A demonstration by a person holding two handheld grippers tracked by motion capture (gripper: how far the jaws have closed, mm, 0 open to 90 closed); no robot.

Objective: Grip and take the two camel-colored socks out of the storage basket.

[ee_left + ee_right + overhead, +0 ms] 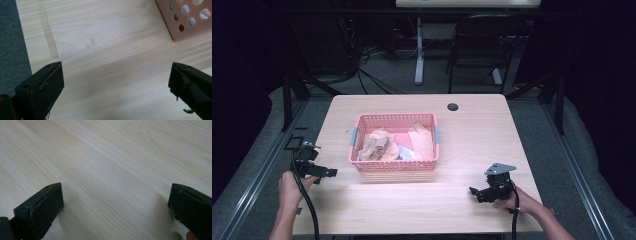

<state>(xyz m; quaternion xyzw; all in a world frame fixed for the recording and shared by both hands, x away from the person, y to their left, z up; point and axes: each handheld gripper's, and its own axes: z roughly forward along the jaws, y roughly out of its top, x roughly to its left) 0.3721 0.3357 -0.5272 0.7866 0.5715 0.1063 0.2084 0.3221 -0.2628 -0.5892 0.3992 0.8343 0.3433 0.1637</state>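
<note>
Both tongs idle, spread wide over bare wood

The pink basket point(394, 145) of crumpled paper point(379, 145) sits just beyond the left gripper point(326, 172), well off from the right gripper point(474, 192); reaching in low, a jaw might catch the rim and shove it.

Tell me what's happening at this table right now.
A person sits at a wooden table with a two-jaw gripper in each hand. The left gripper sits near the front left corner of a pink basket holding crumpled brown and tan items. The right gripper rests low over bare wood at the front right. Both have jaws wide apart and hold nothing; nothing is being touched yet.
</note>
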